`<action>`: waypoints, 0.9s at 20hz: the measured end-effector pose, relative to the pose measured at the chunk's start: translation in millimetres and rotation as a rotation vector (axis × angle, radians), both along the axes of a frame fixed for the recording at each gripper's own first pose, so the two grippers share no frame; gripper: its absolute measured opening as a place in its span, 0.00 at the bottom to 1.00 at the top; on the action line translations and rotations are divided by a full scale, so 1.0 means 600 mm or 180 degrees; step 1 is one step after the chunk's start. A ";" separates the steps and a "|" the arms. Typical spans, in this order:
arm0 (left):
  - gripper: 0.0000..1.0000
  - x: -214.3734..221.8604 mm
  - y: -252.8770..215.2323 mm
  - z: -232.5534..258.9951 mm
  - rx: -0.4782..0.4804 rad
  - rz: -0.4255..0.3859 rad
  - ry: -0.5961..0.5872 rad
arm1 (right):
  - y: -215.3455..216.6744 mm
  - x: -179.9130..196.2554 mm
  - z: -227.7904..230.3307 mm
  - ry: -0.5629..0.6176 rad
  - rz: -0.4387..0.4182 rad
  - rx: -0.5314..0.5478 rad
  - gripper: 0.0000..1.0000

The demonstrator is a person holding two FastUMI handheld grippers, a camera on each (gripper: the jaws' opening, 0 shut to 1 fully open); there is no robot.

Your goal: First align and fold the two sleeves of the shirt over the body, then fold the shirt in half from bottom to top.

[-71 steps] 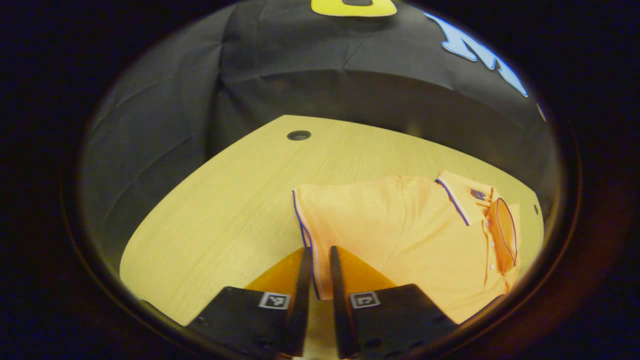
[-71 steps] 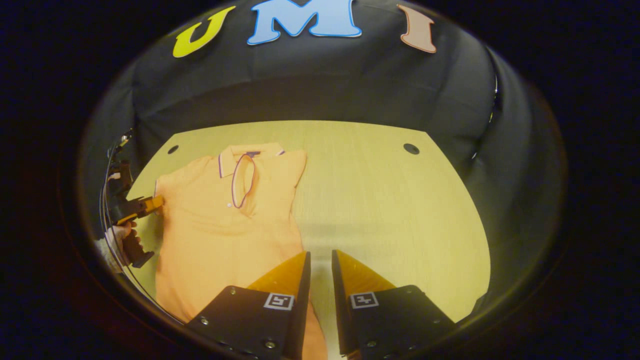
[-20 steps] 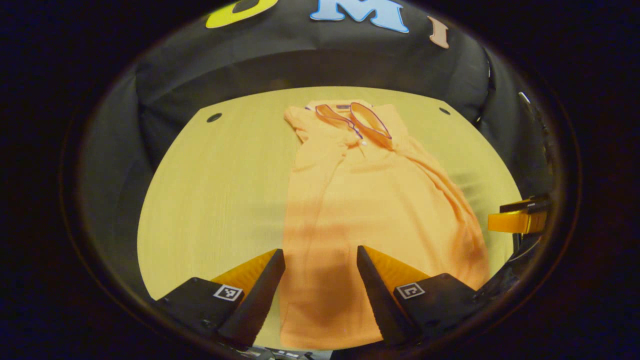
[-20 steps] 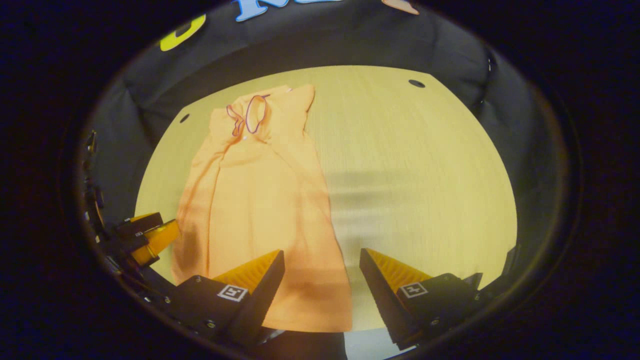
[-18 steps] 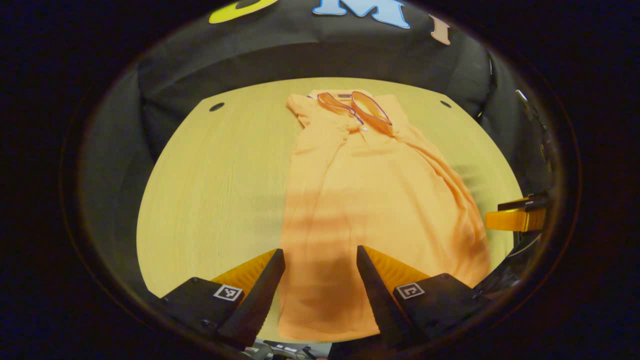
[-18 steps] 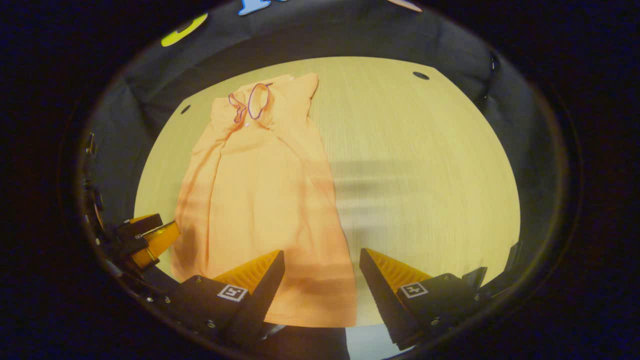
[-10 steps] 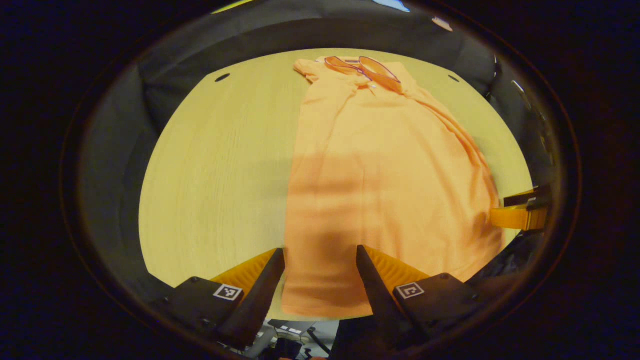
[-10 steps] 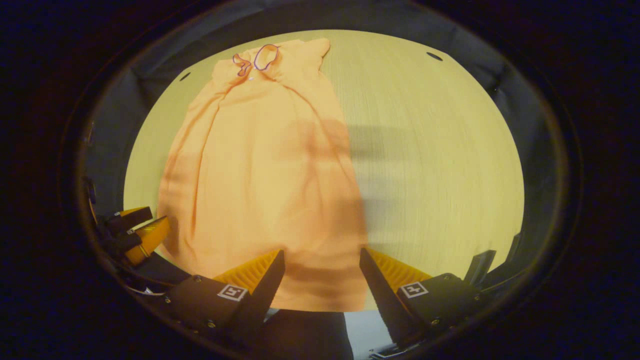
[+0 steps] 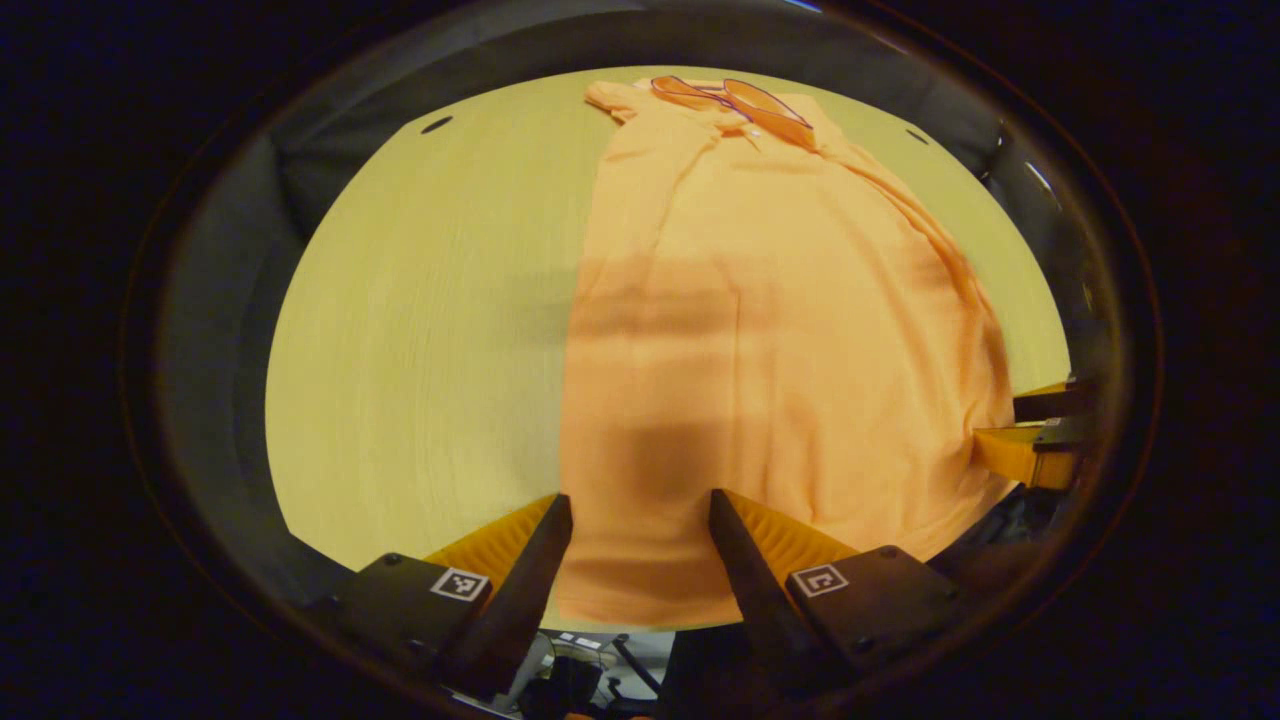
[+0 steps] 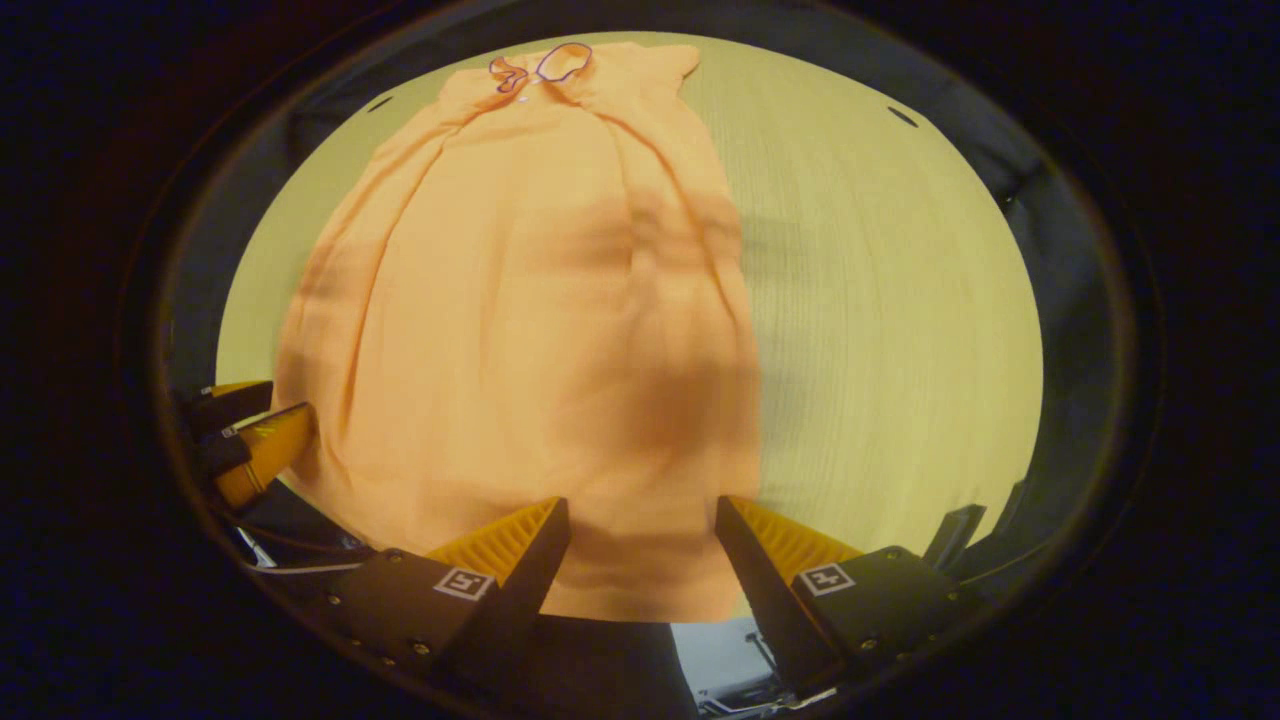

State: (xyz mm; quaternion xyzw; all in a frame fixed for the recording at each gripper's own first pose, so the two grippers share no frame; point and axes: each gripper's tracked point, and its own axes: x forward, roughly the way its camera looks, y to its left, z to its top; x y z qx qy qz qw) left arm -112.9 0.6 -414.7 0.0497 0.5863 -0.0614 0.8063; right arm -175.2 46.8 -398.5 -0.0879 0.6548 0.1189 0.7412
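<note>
Left gripper view, one shirt, one table, two grippers, left gripper and right gripper, fingers spread.

Carrying one garment: a pale wooden table, stretching ahead of the left gripper. Lying flat on it, an orange shirt, hem nearest the spread fingers, collar at the far end. Running bare beyond the shirt's side, past the right gripper.
</note>
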 end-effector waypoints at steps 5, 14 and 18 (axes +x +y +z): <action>0.95 0.009 -0.008 -0.002 -0.0022 0.0013 0.0043 | 0.005 0.001 -0.002 0.0256 -0.0106 -0.0106 0.95; 0.07 0.032 -0.034 -0.001 0.0013 -0.0046 0.0015 | 0.002 0.014 0.000 0.0144 -0.0140 -0.0193 0.05; 0.06 0.033 -0.031 0.005 -0.0026 0.0025 0.0036 | 0.000 0.014 0.001 0.0085 -0.0117 -0.0232 0.00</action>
